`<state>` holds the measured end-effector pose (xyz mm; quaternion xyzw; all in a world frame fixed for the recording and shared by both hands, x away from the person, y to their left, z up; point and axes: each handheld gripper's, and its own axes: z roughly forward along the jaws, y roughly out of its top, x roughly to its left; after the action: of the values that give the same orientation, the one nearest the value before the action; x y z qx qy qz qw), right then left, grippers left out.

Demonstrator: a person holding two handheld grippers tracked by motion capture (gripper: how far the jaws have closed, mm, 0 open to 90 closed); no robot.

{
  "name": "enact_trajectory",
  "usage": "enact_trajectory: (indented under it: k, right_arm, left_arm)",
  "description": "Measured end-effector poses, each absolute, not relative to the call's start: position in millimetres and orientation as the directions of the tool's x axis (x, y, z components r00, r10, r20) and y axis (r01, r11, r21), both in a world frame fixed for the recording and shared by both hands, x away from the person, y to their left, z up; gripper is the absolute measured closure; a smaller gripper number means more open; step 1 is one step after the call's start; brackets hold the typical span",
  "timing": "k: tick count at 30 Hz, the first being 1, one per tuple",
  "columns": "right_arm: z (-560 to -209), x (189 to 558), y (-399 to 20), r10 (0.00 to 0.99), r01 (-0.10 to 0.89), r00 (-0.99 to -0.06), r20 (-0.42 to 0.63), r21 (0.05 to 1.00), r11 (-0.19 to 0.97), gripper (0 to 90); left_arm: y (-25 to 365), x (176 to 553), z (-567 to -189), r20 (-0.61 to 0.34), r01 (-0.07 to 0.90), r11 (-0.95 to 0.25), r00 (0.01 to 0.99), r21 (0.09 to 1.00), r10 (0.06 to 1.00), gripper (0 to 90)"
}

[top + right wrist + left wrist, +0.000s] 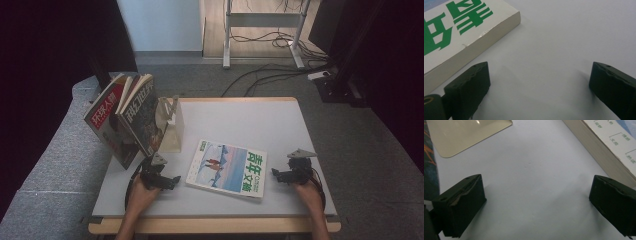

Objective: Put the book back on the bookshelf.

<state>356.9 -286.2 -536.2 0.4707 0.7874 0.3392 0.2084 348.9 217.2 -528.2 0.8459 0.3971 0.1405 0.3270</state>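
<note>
Both claws, left claw [176, 179] and right claw [274, 172], gape empty. Magazine [227, 168] lies flat on bench [280, 125]: light, floppy, slick cover; pinch its 3 o'clock edge.

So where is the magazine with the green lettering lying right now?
In the high view the magazine lies flat on the table, near the front edge, between the left gripper and the right gripper, just right of the cream bookend.

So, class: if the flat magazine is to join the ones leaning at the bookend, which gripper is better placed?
Probably the left gripper: it sits open between the magazine and the bookend.
</note>
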Motion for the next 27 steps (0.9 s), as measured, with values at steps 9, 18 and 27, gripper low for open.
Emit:
enact_trajectory:
  k: [9,18,27]
  right_arm:
    - [-531.9,355.4,-279.8,0.878,0.59,-0.478,0.006,0.743,0.316,0.0]
    - [-516.9,354.2,-267.9,0.858,0.546,-0.514,0.01,0.775,0.318,0.0]
    - [-516.4,362.9,-246.0,0.831,0.537,-0.555,0.025,0.774,0.336,0.0]
  left_arm:
    - [217.8,346.8,-526.1,-0.042,0.556,-0.477,0.68,0.681,0.732,0.0]
    - [201.1,346.5,-515.7,-0.04,0.518,-0.5,0.722,0.694,0.691,0.0]
    - [176.7,355.5,-510.1,-0.048,0.482,-0.529,0.769,0.698,0.637,0.0]
